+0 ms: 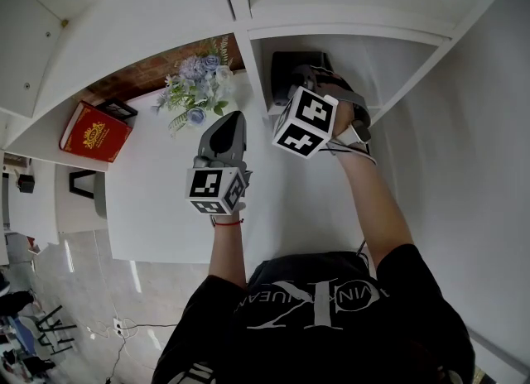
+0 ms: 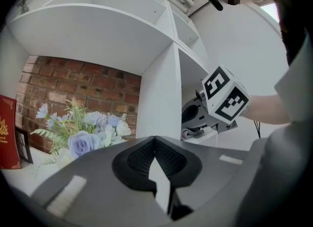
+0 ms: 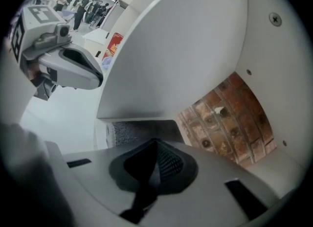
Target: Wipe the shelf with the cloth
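Grey speckled cloth (image 3: 139, 132) lies spread on the floor of the white shelf (image 3: 186, 50) compartment.

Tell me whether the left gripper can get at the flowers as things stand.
Probably yes. The flowers stand just ahead and left of the left gripper, with only bare tabletop between; its shut jaws would need opening first.

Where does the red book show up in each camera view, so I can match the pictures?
Head view: red book at the left, on the white surface left of the flowers.
Left gripper view: cut by the left edge, standing upright.
Right gripper view: small, upper left, far off.
Shared landmark: the brick wall behind the shelf.
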The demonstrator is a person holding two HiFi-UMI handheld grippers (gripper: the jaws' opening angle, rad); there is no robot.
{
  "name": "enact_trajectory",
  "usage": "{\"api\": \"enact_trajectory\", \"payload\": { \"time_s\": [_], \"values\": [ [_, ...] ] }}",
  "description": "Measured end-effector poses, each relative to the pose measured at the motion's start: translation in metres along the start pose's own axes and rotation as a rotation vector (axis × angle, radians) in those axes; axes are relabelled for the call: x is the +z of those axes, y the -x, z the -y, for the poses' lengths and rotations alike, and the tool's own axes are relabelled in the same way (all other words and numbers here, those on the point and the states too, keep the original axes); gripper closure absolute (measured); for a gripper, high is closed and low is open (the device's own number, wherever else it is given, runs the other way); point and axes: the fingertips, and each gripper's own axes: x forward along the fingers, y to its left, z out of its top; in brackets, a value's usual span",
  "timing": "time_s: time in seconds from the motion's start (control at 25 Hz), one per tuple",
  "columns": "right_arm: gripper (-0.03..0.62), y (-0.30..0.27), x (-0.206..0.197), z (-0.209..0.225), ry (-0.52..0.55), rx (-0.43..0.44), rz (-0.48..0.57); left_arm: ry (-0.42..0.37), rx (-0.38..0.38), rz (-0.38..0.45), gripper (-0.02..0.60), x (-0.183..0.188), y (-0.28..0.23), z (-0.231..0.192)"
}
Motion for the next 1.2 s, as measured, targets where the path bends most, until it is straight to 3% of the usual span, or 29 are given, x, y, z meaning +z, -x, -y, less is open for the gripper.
{"api": "enact_trajectory", "payload": {
  "time_s": [0.4,0.92,1.2],
  "values": [
    [0.585,-0.017,0.011,0.008,-0.002,0.029,0.038,-0.01,0.004,0.024,0.571,0.014,-0.023,-0.009],
    [0.585,-0.044,0.022,0.029,-0.032,0.017,0.084,-0.001,-0.017,-0.007,0.571,0.005,-0.036,-0.007],
    [0.585,-0.022,0.018,0.015,-0.068,0.099,0.137,0.011,-0.013,-0.016,0.571,0.0,-0.03,-0.001]
  ]
}}
